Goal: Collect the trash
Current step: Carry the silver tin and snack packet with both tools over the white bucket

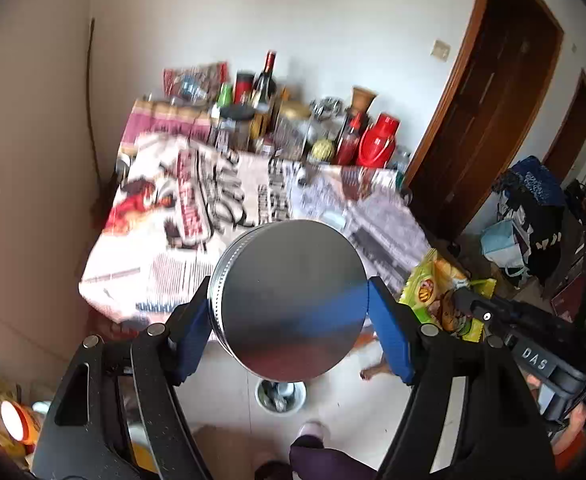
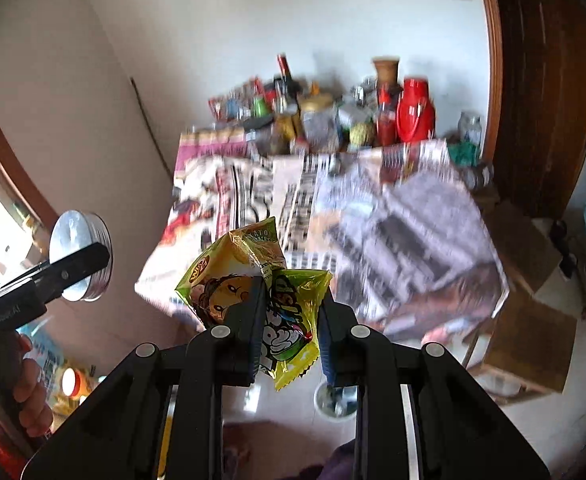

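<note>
My left gripper [image 1: 289, 304] is shut on a round silver tin [image 1: 289, 280], its blue pads [image 1: 389, 336] pressing the rim from both sides; the tin's flat face looks at the camera. My right gripper [image 2: 293, 296] is shut on crumpled yellow-green snack wrappers [image 2: 229, 276], which stick up past the fingertips. Both are held in the air in front of the table. A small round waste bin [image 1: 281, 396] stands on the floor below; in the right wrist view the bin [image 2: 333, 402] is partly hidden behind the fingers. The tin [image 2: 73, 240] also shows at far left in the right wrist view.
A table covered in newspaper [image 1: 165, 208] lies ahead, with bottles, jars and a red jug [image 1: 377, 140] crowded along its back. Cardboard boxes [image 2: 529, 320] sit on the floor to the right by a brown door [image 1: 493, 100]. A person's foot [image 1: 313, 430] is near the bin.
</note>
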A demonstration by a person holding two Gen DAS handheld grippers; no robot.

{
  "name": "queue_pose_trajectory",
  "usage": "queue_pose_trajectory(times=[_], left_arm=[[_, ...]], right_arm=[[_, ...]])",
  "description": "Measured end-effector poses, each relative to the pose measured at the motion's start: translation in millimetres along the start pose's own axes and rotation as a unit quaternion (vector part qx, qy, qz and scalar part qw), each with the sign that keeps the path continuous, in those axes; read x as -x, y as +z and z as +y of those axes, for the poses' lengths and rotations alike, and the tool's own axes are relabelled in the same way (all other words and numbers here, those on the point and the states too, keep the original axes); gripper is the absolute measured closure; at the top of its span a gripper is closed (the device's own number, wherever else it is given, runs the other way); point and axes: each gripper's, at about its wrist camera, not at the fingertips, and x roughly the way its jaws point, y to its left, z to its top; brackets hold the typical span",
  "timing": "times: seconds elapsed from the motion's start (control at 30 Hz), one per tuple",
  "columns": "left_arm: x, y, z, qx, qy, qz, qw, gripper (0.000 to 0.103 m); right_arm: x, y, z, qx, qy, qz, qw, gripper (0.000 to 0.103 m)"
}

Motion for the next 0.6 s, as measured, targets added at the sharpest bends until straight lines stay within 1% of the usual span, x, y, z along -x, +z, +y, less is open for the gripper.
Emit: queue_pose_trajectory(times=[0.17,0.27,0.33,0.43,0.5,0.6], left_arm=[[-29.9,-22.7,4.2,0.023,0.014,0.033,0.9991,0.030],[-59.5,-42.1,7.0,0.033,0.028,0.051,0.9978,0.030],[-77.3,-54.4,12.1,0.044,0.028,0.058,0.9969,0.030],[-114.6,-79.9,20.8,0.063,0.032,0.080,0.9943,0.030],[-140.9,-100.4,26.4,0.068,0.044,0.095,0.9922,0.030],[-180.4,-136.5,39.3,0.082,0.061,0.116,0.9880,0.030]], right_arm=[[-29.0,-23.6,-10.6,0.001,0.008,0.046,0.999,0.082],[-53.7,-42.4,-24.0,0.005,0.013,0.075,0.997,0.082],[-75.5,-55.0,-34.9,0.008,0.015,0.099,0.995,0.082],[-107.2,-76.9,-49.4,0.022,0.010,0.123,0.992,0.082],[-132.5,-96.4,-60.9,0.030,0.001,0.139,0.990,0.082],[-170.0,-128.0,-80.2,0.024,-0.013,0.162,0.986,0.082]])
